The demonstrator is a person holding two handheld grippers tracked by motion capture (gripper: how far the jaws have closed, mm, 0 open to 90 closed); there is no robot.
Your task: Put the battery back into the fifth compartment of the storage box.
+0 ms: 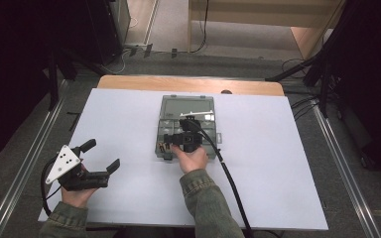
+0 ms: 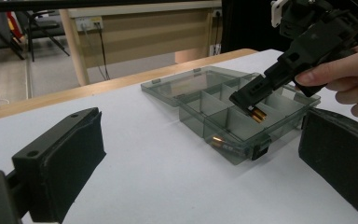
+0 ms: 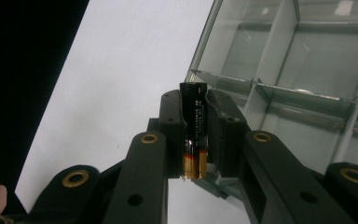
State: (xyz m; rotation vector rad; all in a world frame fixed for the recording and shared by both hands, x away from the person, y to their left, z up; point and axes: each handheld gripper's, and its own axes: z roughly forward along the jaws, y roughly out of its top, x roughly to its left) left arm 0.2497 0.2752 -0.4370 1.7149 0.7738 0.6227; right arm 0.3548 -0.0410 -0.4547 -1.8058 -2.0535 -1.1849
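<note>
Dim room, evenly lit white table, soft pictures

Overhead light is falling flat on the table (image 1: 129, 124), casting only faint shadows, while the surroundings are sinking into black. Glare is streaking the clear compartment box (image 2: 223, 109) lid and dividers. The left gripper's near pads (image 2: 70, 163) are blurring out of focus; the battery (image 3: 193, 140) is showing sharply.

The high view looks forward and down on the whole white table (image 1: 129, 124) from the person's side. The left gripper view sits low, facing across the table toward the compartment box (image 2: 223, 112). The right gripper view hangs close over that box (image 3: 307, 60) (the shared ground).
</note>
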